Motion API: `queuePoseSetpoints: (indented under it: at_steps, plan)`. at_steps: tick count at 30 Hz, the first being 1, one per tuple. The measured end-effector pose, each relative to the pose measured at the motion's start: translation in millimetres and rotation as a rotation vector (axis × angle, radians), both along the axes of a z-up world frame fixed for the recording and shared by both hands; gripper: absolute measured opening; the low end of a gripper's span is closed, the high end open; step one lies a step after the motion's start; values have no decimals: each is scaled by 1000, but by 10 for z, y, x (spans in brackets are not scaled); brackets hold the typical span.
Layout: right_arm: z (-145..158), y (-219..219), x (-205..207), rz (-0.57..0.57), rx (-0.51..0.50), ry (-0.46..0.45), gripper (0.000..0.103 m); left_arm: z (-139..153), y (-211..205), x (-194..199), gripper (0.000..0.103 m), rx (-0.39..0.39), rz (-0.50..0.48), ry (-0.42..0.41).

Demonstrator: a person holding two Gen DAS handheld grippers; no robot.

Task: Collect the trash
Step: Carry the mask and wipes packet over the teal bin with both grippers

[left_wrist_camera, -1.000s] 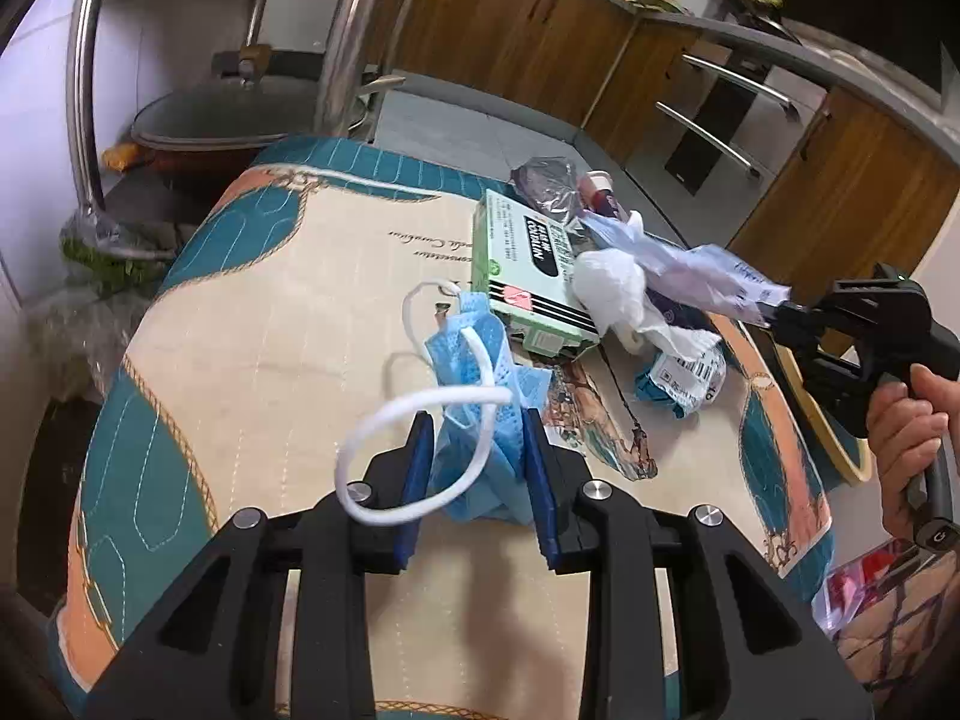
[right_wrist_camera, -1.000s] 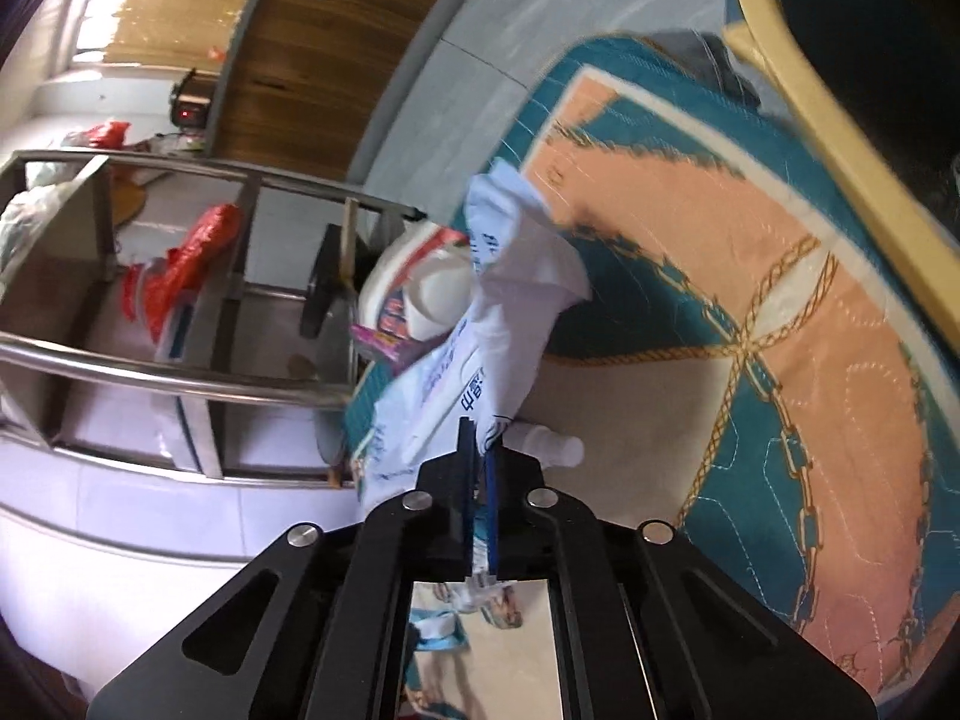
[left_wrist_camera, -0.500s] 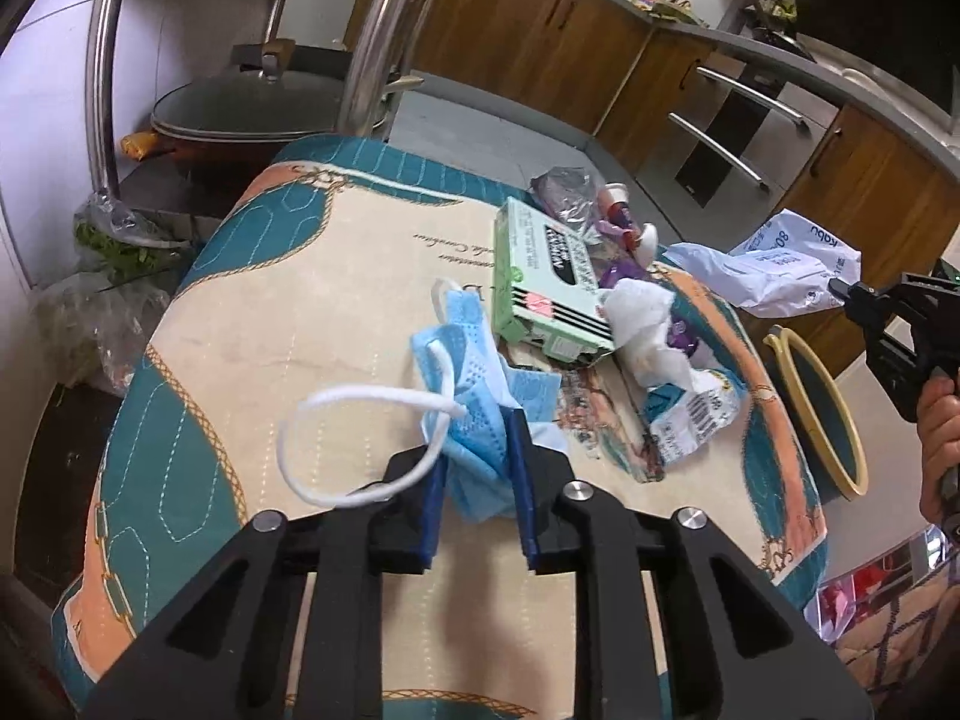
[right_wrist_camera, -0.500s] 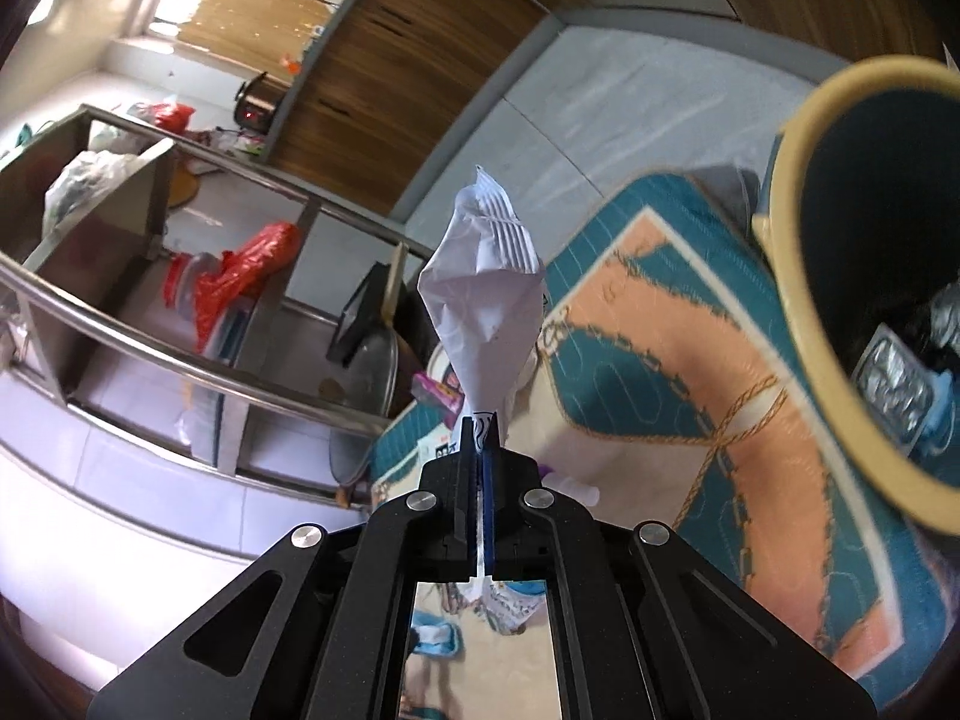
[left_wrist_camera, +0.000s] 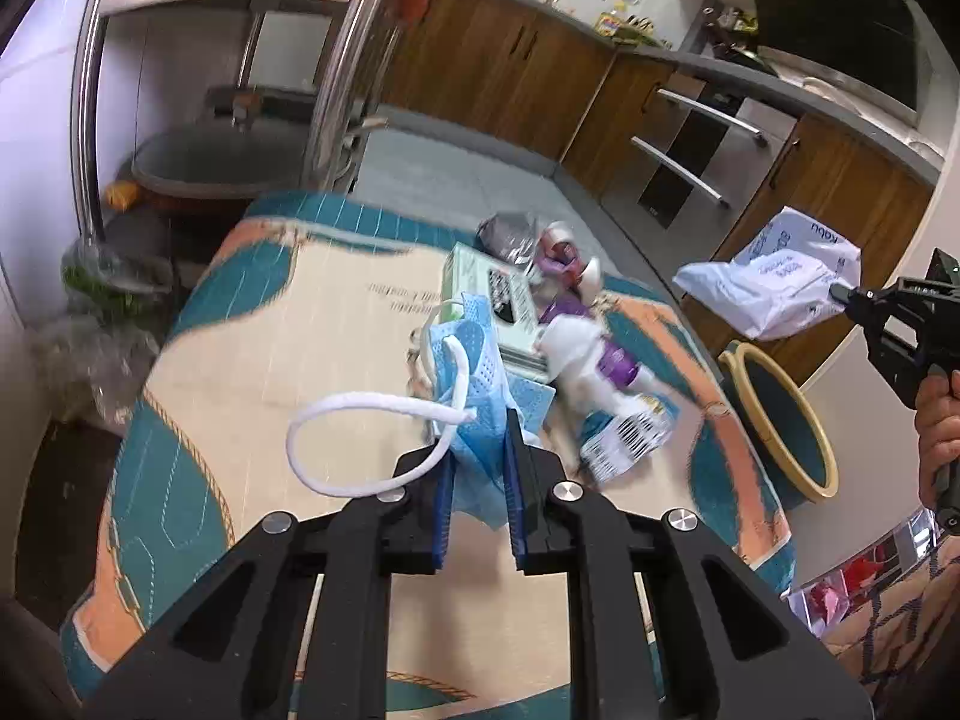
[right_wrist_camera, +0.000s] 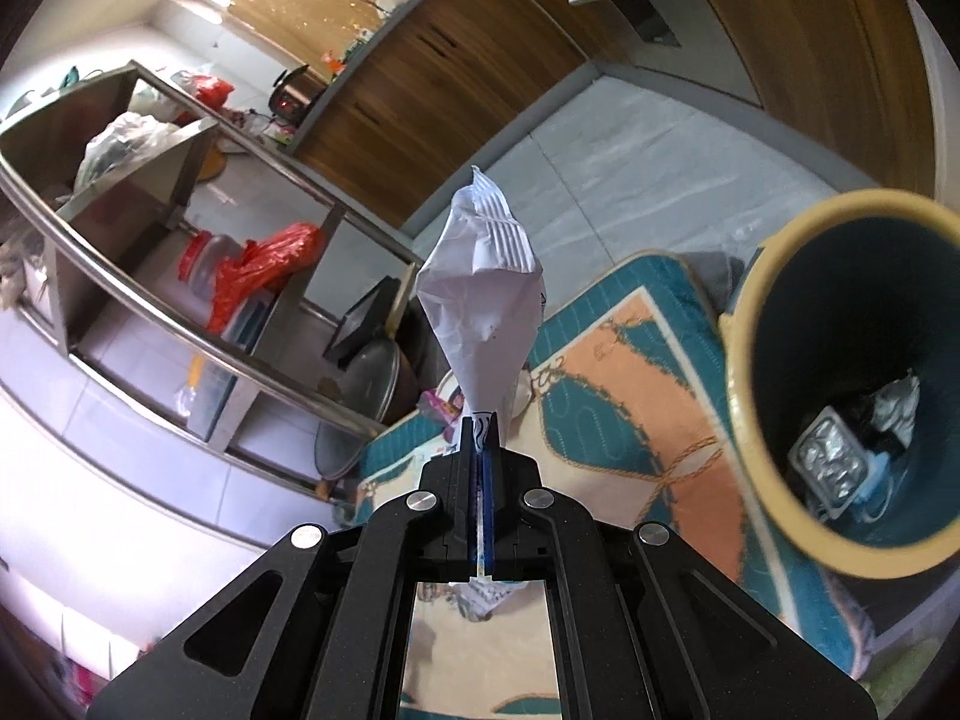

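Left wrist view: left gripper is clamped on a blue face mask, w/ its white ear loop curling out to the left over the patterned tablecloth. Just beyond the mask lies the rest of the trash pile: a green-and-white carton, a crumpled white tissue touching a purple wrapper, a barcode-printed packet nearer the gripper, plus a grey foil bag at the far end. Pile sits btwn the mask and the table's right edge. A lidded pot sits on the lower shelf of a steel rack behind the table.

Off to the right, the right gripper pinches a white plastic bag in mid-air, above and just left of the yellow-rimmed bin standing off the table's right edge.

Right wrist view: right gripper has its jaws pressed tight on the neck of the white plastic bag, which stands up and blocks the middle of the view. Bin is at right, mouth toward the cam; a foil blister pack and other scraps lie inside. Red bags sit on the rack shelf at left.
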State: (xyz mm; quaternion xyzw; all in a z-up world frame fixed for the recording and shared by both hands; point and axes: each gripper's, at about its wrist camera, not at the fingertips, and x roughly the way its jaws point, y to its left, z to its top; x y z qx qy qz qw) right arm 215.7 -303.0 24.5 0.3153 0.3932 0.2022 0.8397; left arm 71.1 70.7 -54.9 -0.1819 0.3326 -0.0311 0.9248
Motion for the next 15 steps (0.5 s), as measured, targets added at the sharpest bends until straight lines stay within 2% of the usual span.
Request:
queuePoseSetpoints:
  at_steps: [6, 15]
  plan:
    - [110, -297, -147, -44, -44, -15, 2, 358, -186, -20, 14, 17, -24, -87]
    - [74, -824, -321, -119, -52, -23, 2, 836, -854, 190, 14, 7, -146, -152]
